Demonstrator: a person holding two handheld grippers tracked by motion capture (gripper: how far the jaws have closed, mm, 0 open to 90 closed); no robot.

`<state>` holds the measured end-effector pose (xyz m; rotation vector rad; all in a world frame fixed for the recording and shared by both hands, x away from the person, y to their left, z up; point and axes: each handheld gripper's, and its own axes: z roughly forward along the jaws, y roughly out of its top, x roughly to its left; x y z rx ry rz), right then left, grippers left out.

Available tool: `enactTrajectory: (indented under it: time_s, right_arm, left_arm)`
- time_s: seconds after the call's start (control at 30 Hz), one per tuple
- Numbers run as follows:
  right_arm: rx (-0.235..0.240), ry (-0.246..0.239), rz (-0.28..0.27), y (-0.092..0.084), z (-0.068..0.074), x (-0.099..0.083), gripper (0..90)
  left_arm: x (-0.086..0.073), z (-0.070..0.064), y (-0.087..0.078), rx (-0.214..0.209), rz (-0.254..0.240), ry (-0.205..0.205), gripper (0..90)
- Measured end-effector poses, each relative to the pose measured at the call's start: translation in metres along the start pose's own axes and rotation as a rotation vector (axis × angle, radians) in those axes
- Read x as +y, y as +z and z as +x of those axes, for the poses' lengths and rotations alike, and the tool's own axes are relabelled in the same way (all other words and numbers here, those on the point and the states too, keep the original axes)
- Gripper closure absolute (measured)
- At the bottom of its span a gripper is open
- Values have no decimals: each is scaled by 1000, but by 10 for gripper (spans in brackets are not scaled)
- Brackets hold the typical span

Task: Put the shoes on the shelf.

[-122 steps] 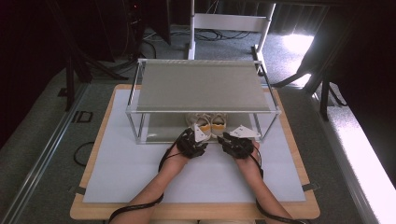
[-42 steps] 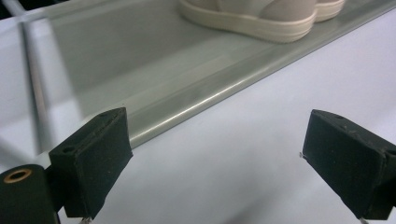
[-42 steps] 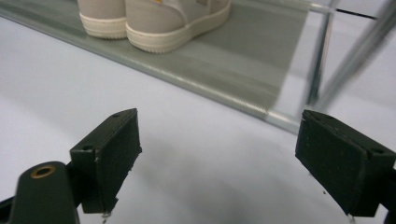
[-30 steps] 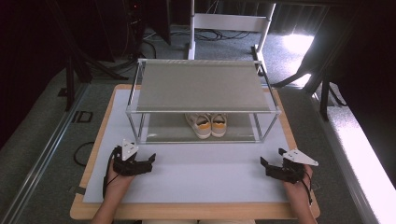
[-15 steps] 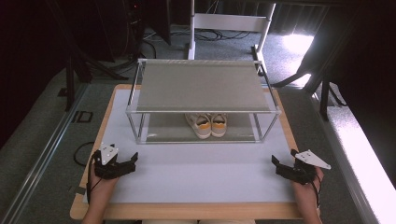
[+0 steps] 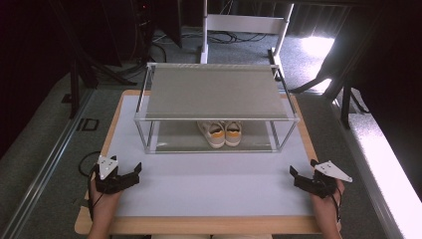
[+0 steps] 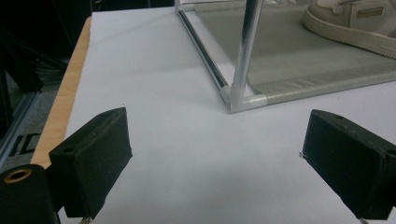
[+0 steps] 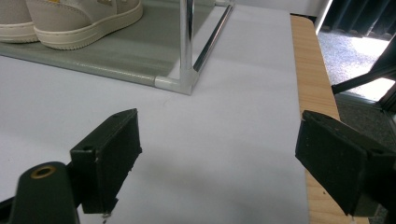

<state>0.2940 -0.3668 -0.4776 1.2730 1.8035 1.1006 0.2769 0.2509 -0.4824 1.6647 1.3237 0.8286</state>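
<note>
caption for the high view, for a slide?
Pair of sneakers on rack's lower shelf; left gripper and right gripper open at table's near corners.

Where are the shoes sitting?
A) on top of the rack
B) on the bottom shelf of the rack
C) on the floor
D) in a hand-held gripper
B: the shoes rest side by side on the lower shelf of the rack, under its bare top shelf.

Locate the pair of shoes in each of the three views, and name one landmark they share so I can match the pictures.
High view: the pair of shoes sits mid-frame on the lower shelf of the rack.
Left gripper view: one shoe at the top right, on the lower shelf.
Right gripper view: shoes at the top left, on that shelf.
Shared landmark: the rack's chrome corner posts, front left and front right.
</note>
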Motion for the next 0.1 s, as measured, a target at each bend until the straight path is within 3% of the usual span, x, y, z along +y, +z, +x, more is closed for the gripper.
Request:
enactTrajectory:
  time_s: [0.1]
  right_arm:
    - [8, -7, -10, -1, 0, -1, 137]
  left_arm:
    - [-3, -3, 2, -7, 11, 13, 75]
